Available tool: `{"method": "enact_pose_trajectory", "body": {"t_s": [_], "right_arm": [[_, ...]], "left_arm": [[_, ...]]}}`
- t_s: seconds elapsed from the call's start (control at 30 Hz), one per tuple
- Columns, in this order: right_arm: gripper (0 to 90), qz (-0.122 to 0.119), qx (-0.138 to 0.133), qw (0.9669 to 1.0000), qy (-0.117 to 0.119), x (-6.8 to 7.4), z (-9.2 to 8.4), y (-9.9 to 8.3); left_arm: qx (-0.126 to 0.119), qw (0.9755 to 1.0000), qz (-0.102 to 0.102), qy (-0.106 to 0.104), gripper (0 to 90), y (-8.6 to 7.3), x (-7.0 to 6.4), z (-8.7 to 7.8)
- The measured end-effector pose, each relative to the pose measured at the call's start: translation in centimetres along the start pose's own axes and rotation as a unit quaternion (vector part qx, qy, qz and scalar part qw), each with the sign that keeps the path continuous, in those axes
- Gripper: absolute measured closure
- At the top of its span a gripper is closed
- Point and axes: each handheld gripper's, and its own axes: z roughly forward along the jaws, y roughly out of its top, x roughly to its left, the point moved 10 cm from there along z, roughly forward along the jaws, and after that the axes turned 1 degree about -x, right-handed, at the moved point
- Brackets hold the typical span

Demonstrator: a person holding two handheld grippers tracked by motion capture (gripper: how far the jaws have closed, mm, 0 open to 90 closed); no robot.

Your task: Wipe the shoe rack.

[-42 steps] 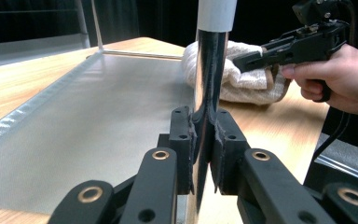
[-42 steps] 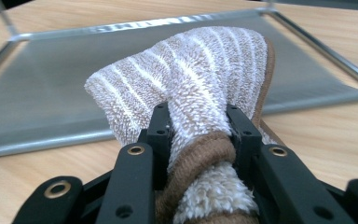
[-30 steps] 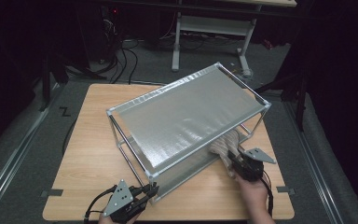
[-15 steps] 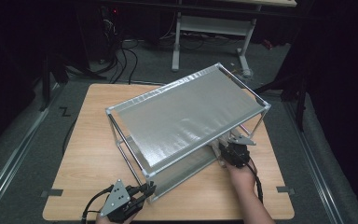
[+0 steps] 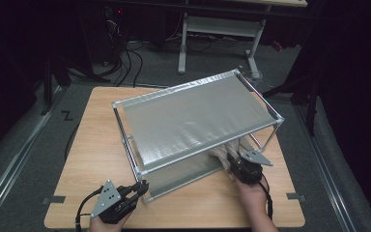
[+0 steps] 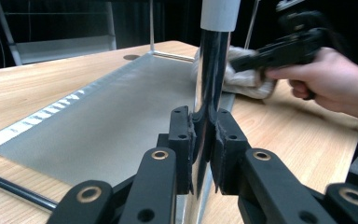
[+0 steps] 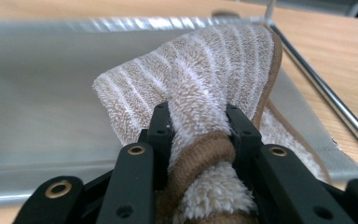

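Left claw (image 6: 204, 142): low in the middle of the left gripper view, its two black jaws are pressed closed on the shiny upright post (image 6: 210, 70) of the rack; in the high view this claw (image 5: 140, 187) is at the lower left, at the near corner of the rack.
Right claw (image 7: 199, 135): in the lower middle of the right gripper view, the jaws are closed on a bunched fold of the towel (image 7: 205, 84); in the high view it (image 5: 232, 162) sits right of the centre, lower part of the frame.
Towel: beige with pale stripes and a brown edge, it lies on the lower shelf (image 7: 42, 88) of the rack, at its right end (image 5: 221, 155).
Rack: a metal frame with a silver top shelf (image 5: 193, 116), standing in the middle of the wooden bench (image 5: 89, 145).
Hands: one hand (image 5: 252, 198) holds the right gripper from the bottom edge.
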Motion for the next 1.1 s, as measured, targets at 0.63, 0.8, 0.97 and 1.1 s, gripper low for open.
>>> {"method": "enact_pose_trajectory", "body": {"t_s": [0.63, 0.8, 0.97, 1.1], "right_arm": [[68.3, 0.011, -0.120, 0.9926, -0.014, -0.1, -8.7, 1.3], [68.4, 0.015, -0.155, 0.9877, -0.015, -0.3, -10.4, 2.4], [68.7, 0.011, -0.196, 0.9803, -0.024, -0.4, -12.9, 3.8], [68.7, 0.013, -0.213, 0.9766, -0.025, -0.5, -13.7, 4.4]], "left_arm": [[-0.003, 1.0000, 0.003, 0.000, 79.5, -0.1, 0.1, -0.2], [-0.002, 1.0000, 0.002, -0.003, 79.4, -0.1, 0.1, -0.3], [-0.002, 1.0000, 0.001, -0.004, 79.4, -0.1, 0.1, -0.2], [-0.002, 1.0000, 0.001, -0.004, 79.4, -0.1, 0.1, -0.2]]}}
